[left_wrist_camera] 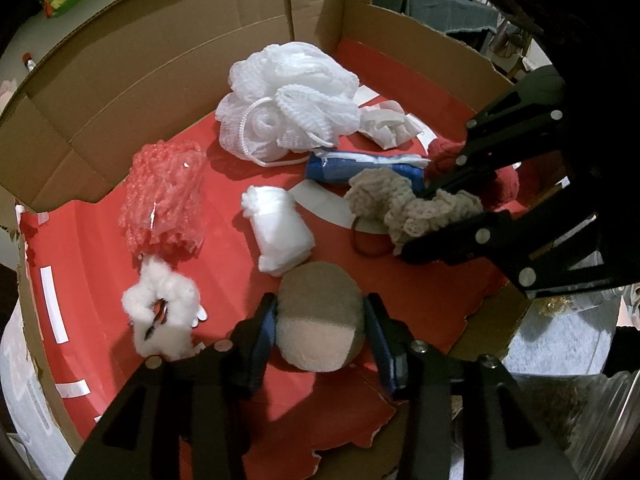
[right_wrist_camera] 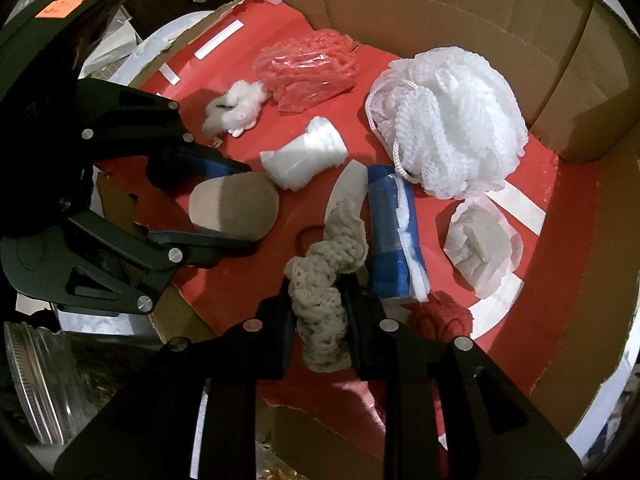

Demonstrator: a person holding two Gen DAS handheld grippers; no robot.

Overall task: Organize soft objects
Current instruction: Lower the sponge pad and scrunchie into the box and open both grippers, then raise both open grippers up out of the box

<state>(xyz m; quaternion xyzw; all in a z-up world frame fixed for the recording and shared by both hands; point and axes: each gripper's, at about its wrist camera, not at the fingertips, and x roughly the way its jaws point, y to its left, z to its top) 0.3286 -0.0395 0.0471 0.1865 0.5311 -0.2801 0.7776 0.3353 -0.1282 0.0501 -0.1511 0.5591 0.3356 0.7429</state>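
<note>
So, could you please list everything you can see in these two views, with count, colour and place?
White mesh bath pouf: one, white, back of box.
Pink crinkled plastic bundle: one, pink, left side.
White rolled wadding: one, white, centre.
White fluffy tuft: one, white, front left.
Blue rolled cloth: one, blue and white, beside the pouf.
Crumpled white paper: one, white, right.
Red knitted item: one, red, front right.
Cardboard box with red liner: one, brown.
Beige plush ball: one, in left gripper.
Beige crocheted cloth: one, in right gripper.
</note>
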